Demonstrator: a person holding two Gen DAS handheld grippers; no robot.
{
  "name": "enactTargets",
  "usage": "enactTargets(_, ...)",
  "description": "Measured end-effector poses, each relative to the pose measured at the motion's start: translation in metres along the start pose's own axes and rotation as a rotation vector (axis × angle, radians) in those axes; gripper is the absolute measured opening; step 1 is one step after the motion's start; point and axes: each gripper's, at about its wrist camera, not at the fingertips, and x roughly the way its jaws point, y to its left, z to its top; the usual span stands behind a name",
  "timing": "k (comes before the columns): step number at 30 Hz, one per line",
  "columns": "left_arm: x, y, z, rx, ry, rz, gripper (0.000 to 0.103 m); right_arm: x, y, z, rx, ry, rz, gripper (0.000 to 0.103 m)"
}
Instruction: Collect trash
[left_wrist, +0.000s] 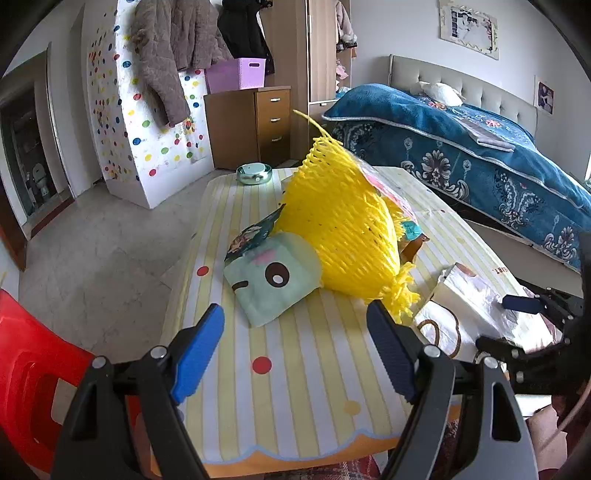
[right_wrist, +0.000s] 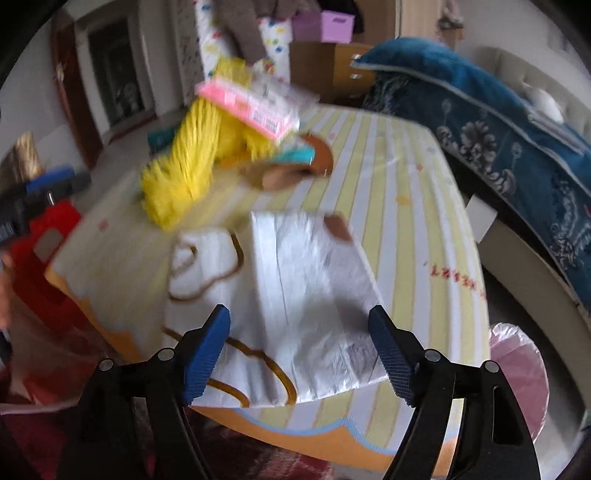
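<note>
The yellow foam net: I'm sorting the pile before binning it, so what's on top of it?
A pink-and-clear plastic packet rests across the top of the yellow foam net. What lies beneath the net is hidden; only a brown cardboard piece pokes out beside it.

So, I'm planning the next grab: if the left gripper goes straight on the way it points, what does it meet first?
Probably the pale green cartoon-face packet, lying ahead of the open left gripper, with the yellow foam net just behind; depth is uncertain.
</note>
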Motion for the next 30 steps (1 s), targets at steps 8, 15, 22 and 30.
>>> enactTargets(8,0.007,-0.007,0.001,0.013,0.009,-0.019,0.077,-0.011,0.016,-0.010,-0.065,0.017,0.064,0.075)
enactTargets(15,0.002,-0.001,0.002,0.005,0.004,-0.013,0.077,-0.015,0.018,0.003,0.042,-0.040,0.014,0.002)
enactTargets(22,0.001,-0.005,0.025,-0.017,-0.032,-0.031,0.077,-0.052,0.000,0.024,0.145,-0.219,-0.116,0.001)
enactTargets(30,0.015,-0.040,0.063,0.035,-0.081,-0.062,0.076,-0.049,-0.028,0.040,0.231,-0.241,-0.158,0.001)
